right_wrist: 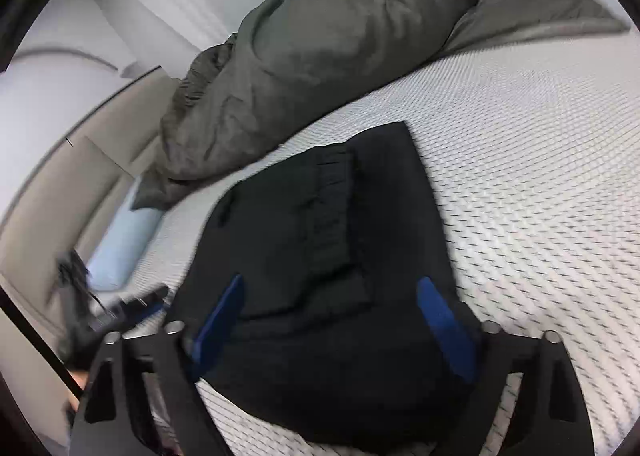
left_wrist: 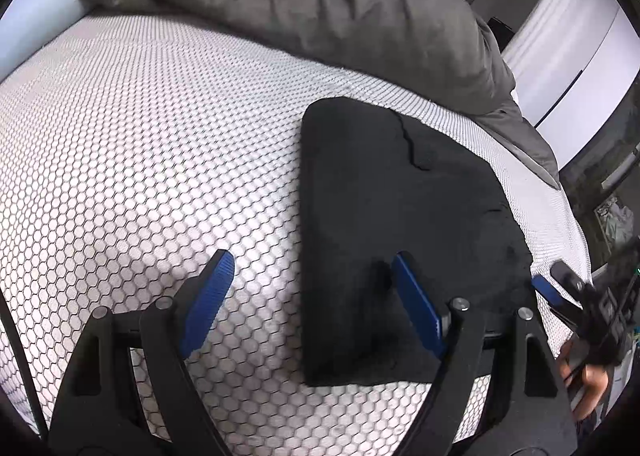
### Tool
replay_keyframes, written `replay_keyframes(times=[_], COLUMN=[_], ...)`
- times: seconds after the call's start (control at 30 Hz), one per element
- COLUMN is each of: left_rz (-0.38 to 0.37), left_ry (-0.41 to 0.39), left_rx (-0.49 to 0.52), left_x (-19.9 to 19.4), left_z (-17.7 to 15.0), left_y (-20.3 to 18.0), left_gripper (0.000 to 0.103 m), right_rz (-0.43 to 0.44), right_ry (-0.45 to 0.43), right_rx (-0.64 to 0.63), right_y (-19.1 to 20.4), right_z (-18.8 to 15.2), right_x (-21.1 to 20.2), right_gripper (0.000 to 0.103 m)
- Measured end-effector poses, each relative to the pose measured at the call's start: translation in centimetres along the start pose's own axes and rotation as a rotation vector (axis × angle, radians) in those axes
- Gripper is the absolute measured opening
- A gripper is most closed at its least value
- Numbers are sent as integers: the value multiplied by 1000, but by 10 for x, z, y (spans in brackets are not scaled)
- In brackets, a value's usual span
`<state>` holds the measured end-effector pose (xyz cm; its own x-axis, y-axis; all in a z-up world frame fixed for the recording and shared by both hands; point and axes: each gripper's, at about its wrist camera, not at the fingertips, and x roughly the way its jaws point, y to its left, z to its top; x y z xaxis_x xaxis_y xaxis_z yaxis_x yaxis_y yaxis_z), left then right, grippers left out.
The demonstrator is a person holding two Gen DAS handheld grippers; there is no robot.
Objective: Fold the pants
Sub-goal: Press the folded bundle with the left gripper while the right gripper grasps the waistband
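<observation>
The pants [left_wrist: 400, 192] are seen lying folded into a compact black block on the bed [left_wrist: 140, 144], toward its right edge as viewed from the left wrist camera. The near end of the block sits close to the bed's near edge, and its right side comes close to the right edge. A wide stretch of bare, hexagon-patterned mattress cover is left open to the left of the block, reaching as far as the pale blue pillow [left_wrist: 36, 28] at the far left corner. The far side of the bed is taken up by a bunched grey duvet [left_wrist: 320, 4], which lies near the pants' far end but apart from it.

The fabric is seen flat and dark, with a crease line across the upper layer and a gathered waistband [right_wrist: 332, 208] visible in the right wrist view, where a smaller folded layer rests on top.

The left tongs [left_wrist: 308, 288] are held spread, one finger over bare mattress, the other over the pants' near left part, with nothing pinched. The right tongs [right_wrist: 332, 316] are likewise spread above the pants' near end, nothing being gripped.
</observation>
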<state>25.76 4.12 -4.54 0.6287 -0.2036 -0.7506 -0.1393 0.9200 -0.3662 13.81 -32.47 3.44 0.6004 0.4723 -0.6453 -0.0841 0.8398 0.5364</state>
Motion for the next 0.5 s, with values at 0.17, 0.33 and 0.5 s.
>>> replay_keyframes(times=[0.17, 0.33, 0.5], left_rz=[23, 27, 30], left_ry=[14, 15, 17], left_rx=[20, 2, -3], left_x=[-15, -22, -33], left_z=[-12, -9, -11], left_y=[18, 38, 54], left_gripper=[79, 79, 79], right_rz=[35, -9, 17], right_ry=[110, 155, 140], right_rx=[83, 114, 161], right_y=[-8, -7, -11], right_z=[12, 15, 19], right_x=[33, 61, 64], right_gripper=[72, 71, 68])
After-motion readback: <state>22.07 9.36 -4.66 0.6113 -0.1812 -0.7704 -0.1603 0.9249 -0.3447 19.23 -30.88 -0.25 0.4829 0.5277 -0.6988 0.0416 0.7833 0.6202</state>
